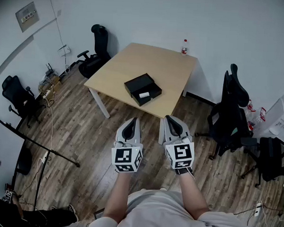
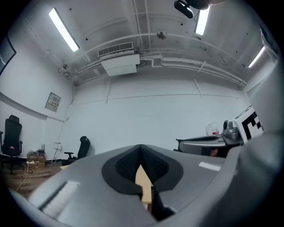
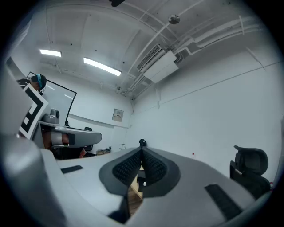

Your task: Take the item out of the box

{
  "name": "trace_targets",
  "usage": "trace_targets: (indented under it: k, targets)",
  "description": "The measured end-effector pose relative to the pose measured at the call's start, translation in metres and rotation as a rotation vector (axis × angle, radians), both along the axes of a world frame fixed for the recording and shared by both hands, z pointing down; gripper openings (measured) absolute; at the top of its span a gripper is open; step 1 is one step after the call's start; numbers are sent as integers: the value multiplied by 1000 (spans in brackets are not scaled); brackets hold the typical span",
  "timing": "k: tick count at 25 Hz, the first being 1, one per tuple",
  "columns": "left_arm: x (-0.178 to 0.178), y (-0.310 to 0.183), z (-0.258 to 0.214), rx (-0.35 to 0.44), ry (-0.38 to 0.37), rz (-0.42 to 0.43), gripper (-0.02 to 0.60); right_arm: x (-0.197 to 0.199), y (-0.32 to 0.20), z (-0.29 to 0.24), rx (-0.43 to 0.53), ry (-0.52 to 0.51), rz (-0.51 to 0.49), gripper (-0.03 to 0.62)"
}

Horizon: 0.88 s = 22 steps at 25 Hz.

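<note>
An open black box (image 1: 143, 89) lies on a light wooden table (image 1: 135, 63), with a small white item (image 1: 144, 94) inside it. Both grippers hang over the floor in front of the table, a good way short of the box. My left gripper (image 1: 131, 122) is shut with nothing between its pads, pointing level toward the table. Beside it, my right gripper (image 1: 172, 121) is shut and empty as well. In the left gripper view the closed jaws (image 2: 141, 153) hide most of the table. The right gripper view shows closed jaws (image 3: 142, 155) with the box glimpsed past them.
A bottle (image 1: 184, 47) stands at the table's far edge. Black office chairs stand at the back left (image 1: 95, 51), the left (image 1: 19, 97) and the right (image 1: 232, 115). Cables and a stand (image 1: 45, 150) cross the wooden floor at the left. White walls close the room.
</note>
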State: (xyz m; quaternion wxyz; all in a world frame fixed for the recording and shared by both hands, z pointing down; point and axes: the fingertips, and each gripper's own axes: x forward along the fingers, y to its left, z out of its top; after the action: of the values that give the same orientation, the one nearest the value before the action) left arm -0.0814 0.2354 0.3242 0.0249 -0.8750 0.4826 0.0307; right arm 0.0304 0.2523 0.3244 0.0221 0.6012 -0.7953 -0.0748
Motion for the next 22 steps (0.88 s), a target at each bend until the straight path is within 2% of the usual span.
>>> trace_targets:
  k: [14, 22]
  targets:
    - [44, 19, 2, 2, 12, -5, 6, 46, 28, 11, -11, -26, -18, 12]
    - [71, 20, 22, -43, 5, 2, 6, 78, 29, 29, -54, -73, -8, 12]
